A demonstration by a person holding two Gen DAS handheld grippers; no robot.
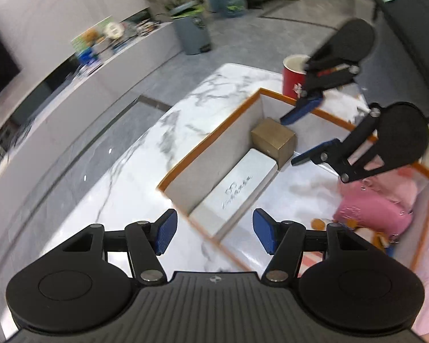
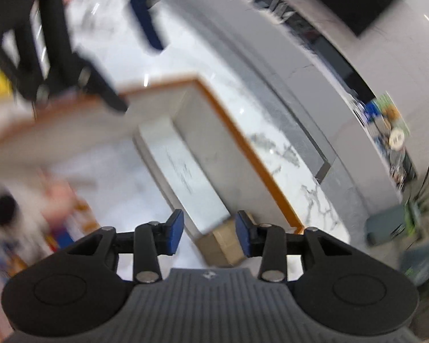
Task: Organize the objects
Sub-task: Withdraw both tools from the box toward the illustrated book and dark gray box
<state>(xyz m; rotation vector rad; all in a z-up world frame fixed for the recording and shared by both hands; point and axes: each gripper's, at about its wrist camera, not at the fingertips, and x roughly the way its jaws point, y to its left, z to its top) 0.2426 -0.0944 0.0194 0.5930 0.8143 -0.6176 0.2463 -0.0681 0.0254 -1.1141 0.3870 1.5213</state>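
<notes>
Both grippers empty, left gripper (image 1: 214, 233) wide, right gripper (image 2: 208, 234) part-open above the 2 items in the tray (image 1: 208, 134) corner: brown box (image 1: 273, 140) nearest right, white case (image 1: 237, 185) running lengthwise toward left.

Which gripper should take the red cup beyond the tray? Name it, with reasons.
Right, probably. The right gripper hangs open and empty close beside the red cup, while the left gripper, also open, is at the tray's near end over the white box.
</notes>
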